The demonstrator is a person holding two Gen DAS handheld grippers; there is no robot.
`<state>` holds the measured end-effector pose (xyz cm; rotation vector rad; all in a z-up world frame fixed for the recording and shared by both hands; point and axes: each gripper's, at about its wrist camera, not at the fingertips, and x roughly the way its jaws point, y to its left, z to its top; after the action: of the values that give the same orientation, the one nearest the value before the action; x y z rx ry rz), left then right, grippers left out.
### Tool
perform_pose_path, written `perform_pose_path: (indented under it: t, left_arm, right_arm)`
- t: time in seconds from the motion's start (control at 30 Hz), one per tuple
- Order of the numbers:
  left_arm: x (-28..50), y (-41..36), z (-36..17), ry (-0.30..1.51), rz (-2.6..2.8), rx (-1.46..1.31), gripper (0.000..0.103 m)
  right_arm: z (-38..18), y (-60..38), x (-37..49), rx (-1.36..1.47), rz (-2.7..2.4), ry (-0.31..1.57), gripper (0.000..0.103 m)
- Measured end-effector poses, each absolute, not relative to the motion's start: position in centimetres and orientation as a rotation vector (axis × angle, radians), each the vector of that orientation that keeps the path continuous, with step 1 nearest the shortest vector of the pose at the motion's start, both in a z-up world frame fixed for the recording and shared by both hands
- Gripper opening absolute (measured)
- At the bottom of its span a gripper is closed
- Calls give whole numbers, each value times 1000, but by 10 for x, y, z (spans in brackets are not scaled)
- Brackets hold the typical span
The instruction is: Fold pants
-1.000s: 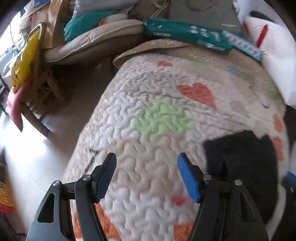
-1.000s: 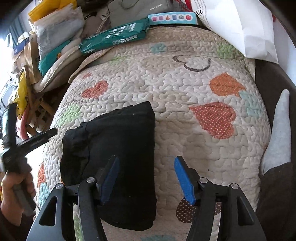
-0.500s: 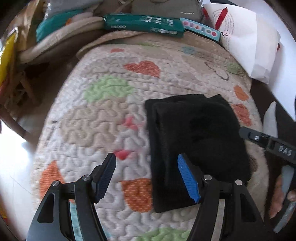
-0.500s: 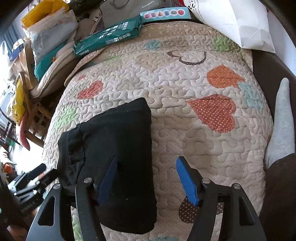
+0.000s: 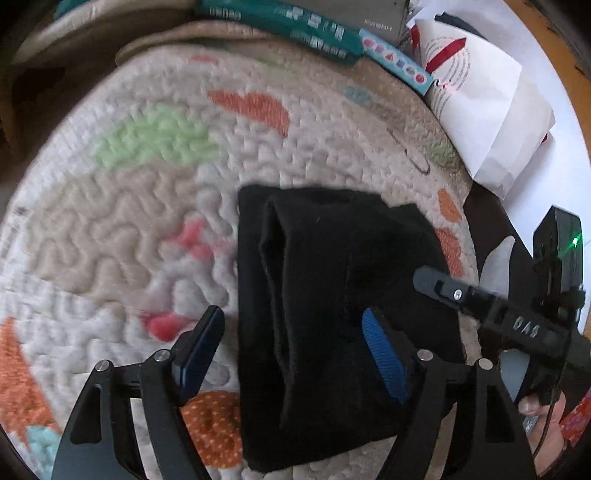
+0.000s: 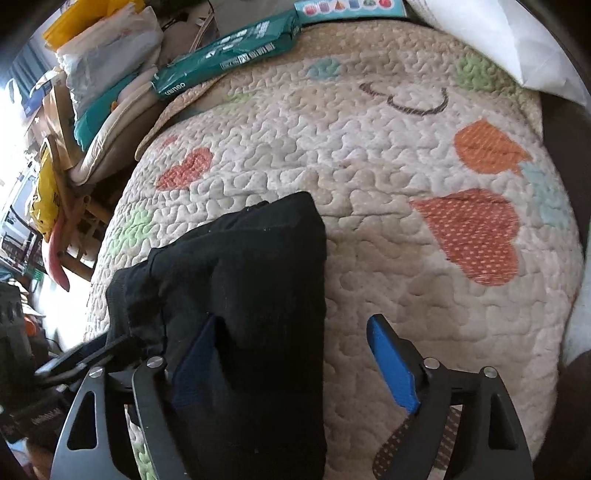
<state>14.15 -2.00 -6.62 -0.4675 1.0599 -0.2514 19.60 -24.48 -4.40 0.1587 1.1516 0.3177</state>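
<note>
The black pants [image 5: 325,295] lie folded into a compact bundle on a quilted cover with coloured hearts [image 5: 155,206]. My left gripper [image 5: 291,350] is open just above the bundle's left part, holding nothing. My right gripper [image 6: 295,358] is open over the bundle's near right edge [image 6: 258,295], empty. The right gripper's body shows at the right of the left wrist view [image 5: 517,325]. The left gripper's tip shows at the lower left of the right wrist view [image 6: 85,358].
A green packet [image 6: 225,55] and a box with coloured shapes [image 6: 343,7] lie at the quilt's far edge. A white paper bag [image 5: 487,110] stands at the far right. Cushions and bags [image 6: 103,85] pile up at the left.
My left gripper has swung right from the bare quilt and closed in over the folded pants. My right gripper has moved a little lower and nearer to the bundle.
</note>
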Motion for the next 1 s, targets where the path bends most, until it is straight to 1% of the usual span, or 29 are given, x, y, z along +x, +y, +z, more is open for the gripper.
perform_pose_path:
  t: [0.07,0.13,0.17,0.2,0.23,0.27,0.3,0.33,0.4,0.47,0.6,0.77,0.87,1.0]
  left_arm:
    - [141,-25,-67,1026,-275,-462,95]
    - [144,-36,-68,1017,-288,-440,99]
    - [145,-40,-68,1014,-295,-433,99]
    - [148,-45,-69,1020,-319,-428,99]
    - [151,-51,-69,1030,-330,-415,96]
    - [153,-55,-68,1037,-337,-399,77]
    - [154,-56,-68,1042,-343,-393,66]
    - [156,-56,-66,1052,-355,-395,47]
    - [157,-50,-63,1054,-373,-415,38]
    - [156,-46,-59,1056,-382,-440,35]
    - [152,-47,-49,1039,-376,-425,34]
    - [157,-50,-32,1024,-397,-446,34]
    - [171,-60,-26,1017,-393,-408,34]
    - [194,-77,-36,1047,-394,-379,35]
  right_arm:
    - [-50,-245,200,200,340,1169,88]
    - [-57,-245,203,265,377,1190,88]
    - [-61,-245,205,298,404,1207,87]
    - [-65,-242,205,346,444,1227,81]
    - [-66,-239,204,360,451,1234,77]
    - [-65,-236,203,354,444,1227,75]
    - [-61,-234,201,340,447,1220,68]
    - [-59,-233,200,335,444,1220,55]
    - [-55,-238,199,346,443,1221,44]
    - [-49,-237,196,354,449,1206,41]
    - [-31,-227,186,313,457,1152,37]
    - [-11,-232,180,294,442,1095,37]
    - [-6,-241,185,310,425,1076,37]
    - [-14,-256,201,331,371,1079,37]
